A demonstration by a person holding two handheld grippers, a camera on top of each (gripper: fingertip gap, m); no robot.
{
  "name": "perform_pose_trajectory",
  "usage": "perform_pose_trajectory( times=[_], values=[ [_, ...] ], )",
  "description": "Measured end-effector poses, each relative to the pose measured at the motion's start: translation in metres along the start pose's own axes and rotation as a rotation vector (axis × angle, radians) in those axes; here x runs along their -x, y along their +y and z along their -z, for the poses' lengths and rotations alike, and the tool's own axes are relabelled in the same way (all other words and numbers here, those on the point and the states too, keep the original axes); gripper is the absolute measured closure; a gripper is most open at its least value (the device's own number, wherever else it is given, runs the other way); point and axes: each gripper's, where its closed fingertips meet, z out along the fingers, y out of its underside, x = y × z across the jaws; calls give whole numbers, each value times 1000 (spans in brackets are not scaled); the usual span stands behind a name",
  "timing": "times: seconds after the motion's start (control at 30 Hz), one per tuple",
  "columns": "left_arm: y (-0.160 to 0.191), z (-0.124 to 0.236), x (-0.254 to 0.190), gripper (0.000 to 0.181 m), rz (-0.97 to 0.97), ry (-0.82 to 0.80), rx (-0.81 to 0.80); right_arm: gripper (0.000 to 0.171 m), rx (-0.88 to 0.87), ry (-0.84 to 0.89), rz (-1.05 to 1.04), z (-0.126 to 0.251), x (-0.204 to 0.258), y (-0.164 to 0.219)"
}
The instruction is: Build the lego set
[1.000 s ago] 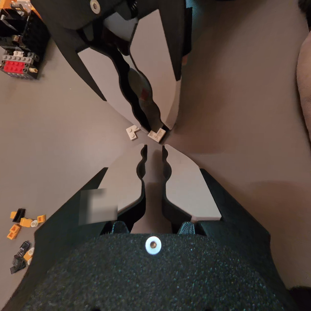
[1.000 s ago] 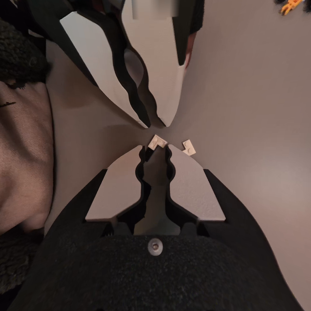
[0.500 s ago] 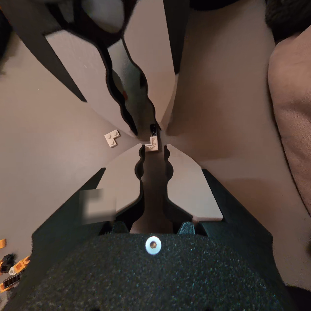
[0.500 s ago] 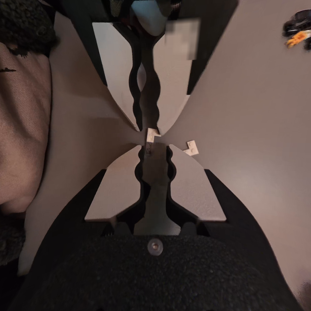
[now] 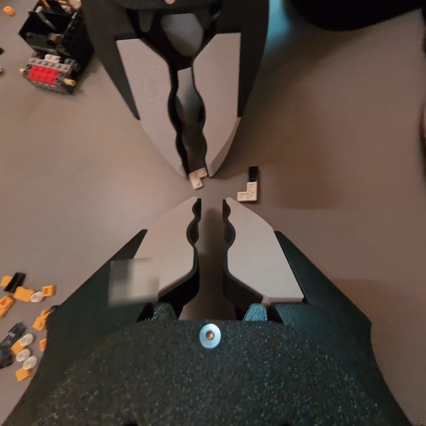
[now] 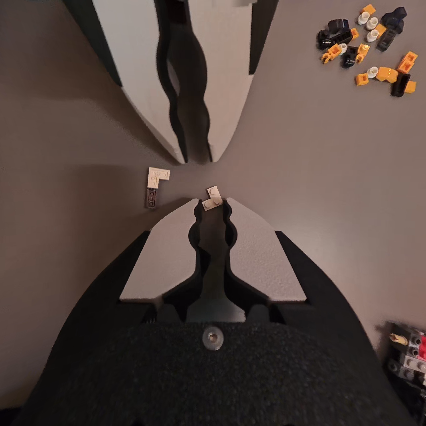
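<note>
A white L-shaped plate (image 6: 212, 191) sits studs up at the tips of my right gripper (image 6: 212, 201), whose jaws close narrowly on one arm of it, low over the grey table. In the left wrist view the same plate (image 5: 197, 182) shows at the right gripper's (image 5: 197, 174) tips. My left gripper (image 5: 211, 200) faces it, slightly open and empty; it also shows in the right wrist view (image 6: 198, 161). A second white L-shaped plate (image 5: 247, 196) lies underside up with a small black plate (image 5: 253, 173) at its end, free on the table; both also show in the right wrist view (image 6: 154, 177), (image 6: 151, 198).
A partly built black, grey and red model (image 5: 50, 57) stands at the far left of the left wrist view and also shows in the right wrist view (image 6: 410, 359). A scatter of small orange, black and white pieces (image 5: 20, 297) lies at the left; it also shows in the right wrist view (image 6: 373, 46). Both grippers' tips are close together, under 4 cm apart.
The underside-up L plate with the black plate, held between both grippers' tips before, now lies free on the table. My right gripper has moved onto the other L plate. The grippers have drawn apart.
</note>
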Motion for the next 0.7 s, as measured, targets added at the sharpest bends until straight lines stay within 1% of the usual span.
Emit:
perform_pose_trajectory(
  times=[0.07, 0.13, 0.23, 0.3, 0.43, 0.5, 0.57, 0.7],
  values=[
    [-1, 1, 4, 164, -35, -36, -15, 154, -14, -41, -35, 2, 4, 0],
    [-7, 2, 4, 164, -94, -58, -42, 155, -73, -110, -105, 7, 9, -6],
    [-20, 5, -3, 164, -222, -93, -103, 155, -179, -248, -232, 20, 18, -20],
    [-31, 9, -8, 164, -301, -123, -149, 155, -219, -323, -301, 27, 21, -25],
    [-41, 13, -12, 169, -383, -165, -177, 155, -255, -425, -338, 33, 32, -29],
    [-43, 14, -15, 175, -403, -162, -183, 155, -257, -442, -337, 33, 35, -31],
    [-44, 14, -16, 176, -392, -157, -185, 155, -262, -448, -340, 34, 35, -31],
    [-46, 18, -12, 177, -281, -130, -216, 155, -307, -437, -357, 39, 30, -34]
  ],
)
